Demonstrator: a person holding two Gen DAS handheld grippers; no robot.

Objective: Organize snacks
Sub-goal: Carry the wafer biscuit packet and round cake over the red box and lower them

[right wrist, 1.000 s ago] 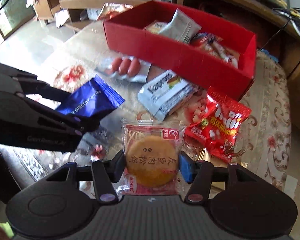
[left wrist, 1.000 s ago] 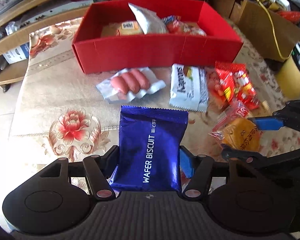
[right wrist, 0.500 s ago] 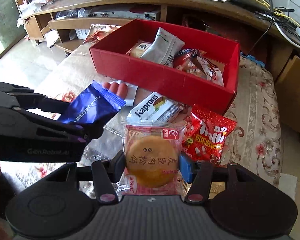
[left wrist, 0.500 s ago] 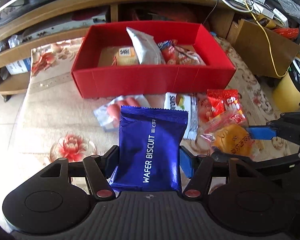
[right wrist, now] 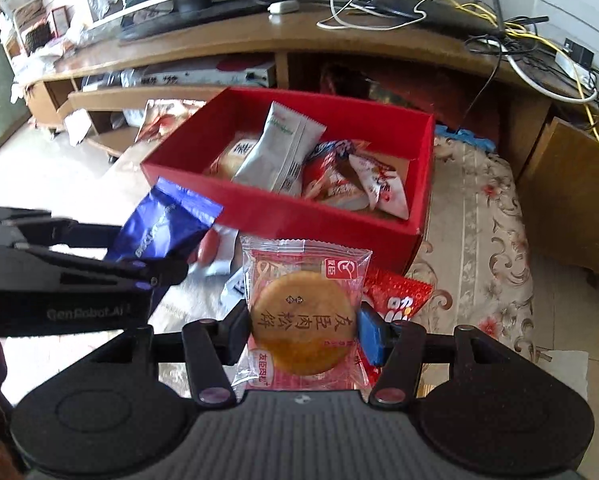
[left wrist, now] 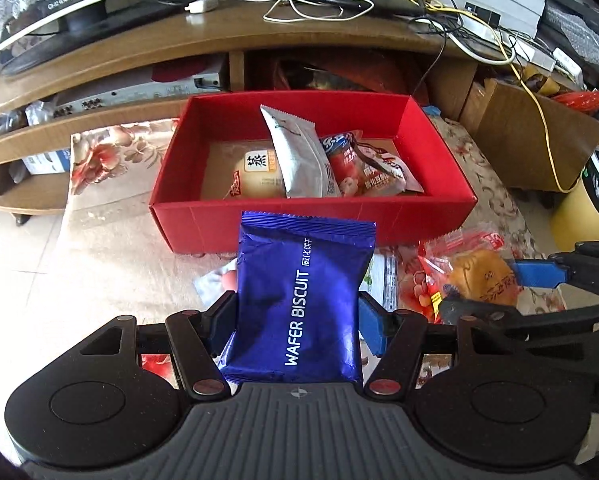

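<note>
My left gripper (left wrist: 297, 316) is shut on a blue wafer biscuit pack (left wrist: 299, 300), held above the table in front of the red box (left wrist: 299, 220). My right gripper (right wrist: 303, 328) is shut on a clear-wrapped round meat floss cake (right wrist: 303, 322), also raised before the red box (right wrist: 279, 210). The box holds a bun (left wrist: 257, 178), a white pack (left wrist: 301, 156) and red-white packs (left wrist: 363, 164). The cake also shows in the left wrist view (left wrist: 479, 278), and the blue pack shows in the right wrist view (right wrist: 167, 224).
A sausage pack (right wrist: 215, 246), a white Kaprons pack (left wrist: 381, 280) and a red snack bag (right wrist: 395, 296) lie on the floral tablecloth (right wrist: 479, 220) below the grippers. A wooden TV stand (left wrist: 219, 44) with cables stands behind the box. A cardboard box (left wrist: 531, 140) and a yellow bin (left wrist: 579, 216) are at the right.
Both grippers have risen and moved towards the red box with their packs still held. The box interior now shows more fully and the table snacks sit lower in view.
</note>
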